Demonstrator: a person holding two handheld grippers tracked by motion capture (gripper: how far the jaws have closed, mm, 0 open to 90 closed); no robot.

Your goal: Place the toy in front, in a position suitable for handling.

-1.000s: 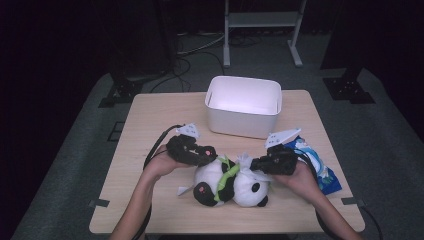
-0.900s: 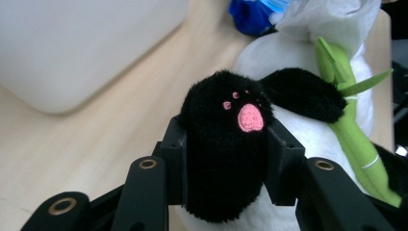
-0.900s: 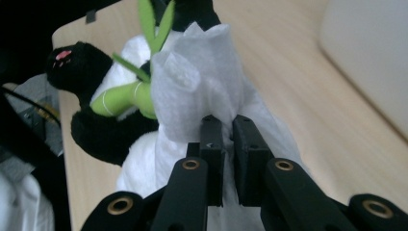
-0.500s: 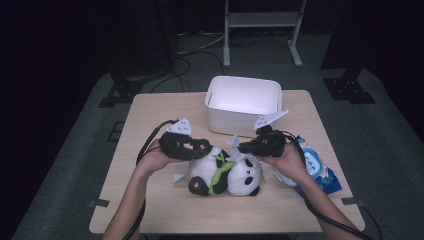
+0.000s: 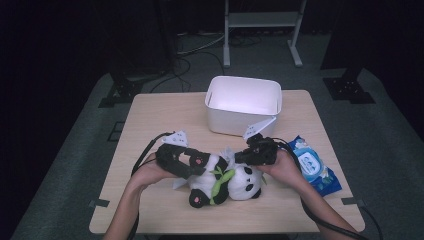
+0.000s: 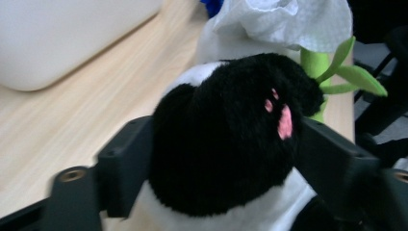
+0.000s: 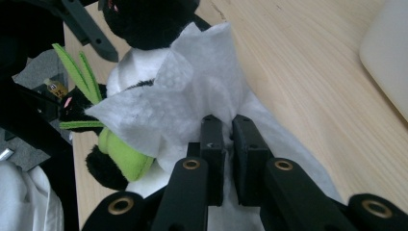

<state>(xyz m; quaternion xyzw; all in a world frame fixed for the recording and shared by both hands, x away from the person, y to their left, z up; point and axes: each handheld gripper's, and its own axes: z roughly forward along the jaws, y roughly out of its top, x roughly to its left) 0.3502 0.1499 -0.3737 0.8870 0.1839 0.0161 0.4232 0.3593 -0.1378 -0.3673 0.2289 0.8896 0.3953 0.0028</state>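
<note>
High view puts the table [image 5: 160, 115] under me with the white bin [image 5: 243, 105] at the back and the wipes pack [image 5: 312, 165] at my right; the panda [image 5: 227, 182] lies at the near edge between my hands. My left gripper [image 6: 219, 154] has just been opening, its jaws standing loose around a black paw. My right gripper [image 7: 227, 139] pinches a white wipe [image 7: 187, 96] against the toy. I judge the wiping midway, nothing yet binned.
</note>
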